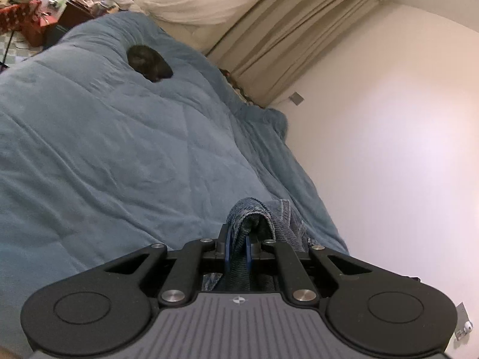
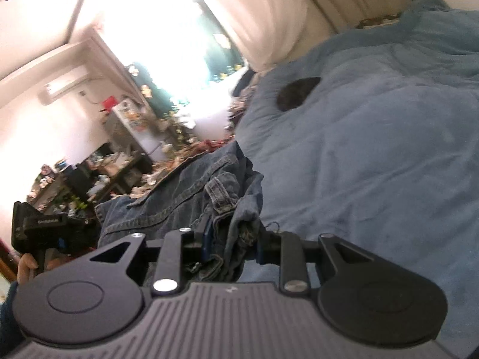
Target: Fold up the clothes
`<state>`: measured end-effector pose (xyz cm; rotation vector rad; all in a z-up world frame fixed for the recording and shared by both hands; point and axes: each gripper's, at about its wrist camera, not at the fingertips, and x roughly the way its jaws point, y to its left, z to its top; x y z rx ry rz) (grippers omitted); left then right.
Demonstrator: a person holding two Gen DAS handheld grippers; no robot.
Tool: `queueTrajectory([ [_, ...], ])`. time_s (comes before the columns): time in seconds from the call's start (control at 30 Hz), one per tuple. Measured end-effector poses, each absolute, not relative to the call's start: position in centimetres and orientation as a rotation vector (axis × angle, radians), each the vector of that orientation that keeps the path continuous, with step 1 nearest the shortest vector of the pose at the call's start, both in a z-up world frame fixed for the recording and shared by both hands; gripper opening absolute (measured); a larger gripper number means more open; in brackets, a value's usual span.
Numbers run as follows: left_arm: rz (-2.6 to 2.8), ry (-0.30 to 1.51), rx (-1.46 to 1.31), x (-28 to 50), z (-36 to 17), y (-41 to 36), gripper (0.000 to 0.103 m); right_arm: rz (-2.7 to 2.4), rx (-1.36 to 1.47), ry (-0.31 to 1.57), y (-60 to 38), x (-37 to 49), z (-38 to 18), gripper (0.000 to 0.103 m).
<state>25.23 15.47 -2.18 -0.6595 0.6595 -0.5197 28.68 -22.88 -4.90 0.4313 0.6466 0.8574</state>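
Note:
A blue denim garment (image 2: 191, 191) hangs between my two grippers above the bed. My left gripper (image 1: 238, 248) is shut on a folded edge of the denim (image 1: 254, 218), which bunches up between its blue-padded fingers. My right gripper (image 2: 232, 245) is shut on another bunched part of the same garment, with the cloth spreading away to the left. The left gripper also shows at the left edge of the right wrist view (image 2: 45, 233), held by a hand.
A blue quilted blanket (image 1: 119, 149) covers the bed under both grippers. A small dark item (image 1: 148, 61) lies on it further off. A white wall (image 1: 389, 149) and beige curtains (image 1: 299, 30) border the bed. Cluttered tables and a fridge (image 2: 134, 125) stand beyond.

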Motion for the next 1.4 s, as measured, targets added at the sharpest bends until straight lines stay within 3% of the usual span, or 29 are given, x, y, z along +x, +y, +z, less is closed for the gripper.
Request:
queueTrajectory([
  [0.1, -0.481, 0.710, -0.671, 25.5, -4.5, 15.9, 0.008, 0.837, 0.429, 0.691, -22.4, 27.9, -5.9, 0.029],
  [0.33, -0.430, 0.859, -0.810, 30.6, -19.4, 15.1, 0.008, 0.680, 0.201, 0.666, -20.7, 27.2, -13.5, 0.029],
  [0.47, -0.420, 0.808, -0.807, 31.6, -23.2, 15.7, 0.009, 0.669, 0.200, 0.667, -20.5, 27.6, -15.2, 0.032],
  [0.57, -0.443, 0.781, -0.809, 31.7, -23.7, 16.0, 0.009, 0.680, 0.235, 0.670, -20.6, 28.1, -15.4, 0.035],
  [0.73, -0.469, 0.701, -0.743, 33.6, -21.6, 16.0, 0.009, 0.692, 0.249, 0.673, -19.6, 29.3, -15.5, 0.029],
  [0.9, -0.398, 0.826, -0.667, 35.7, -24.0, 16.0, 0.012, 0.735, 0.226, 0.707, -17.7, 30.6, -15.9, 0.033],
  [1.07, -0.426, 0.826, -0.722, 35.9, -24.3, 16.9, 0.016, 0.732, 0.243, 0.665, -18.6, 32.5, -13.7, 0.035],
  [1.4, -0.440, 0.829, -0.690, 36.1, -23.9, 16.4, 0.018, 0.871, -0.183, 0.631, -12.5, 41.0, -15.5, 0.035],
])
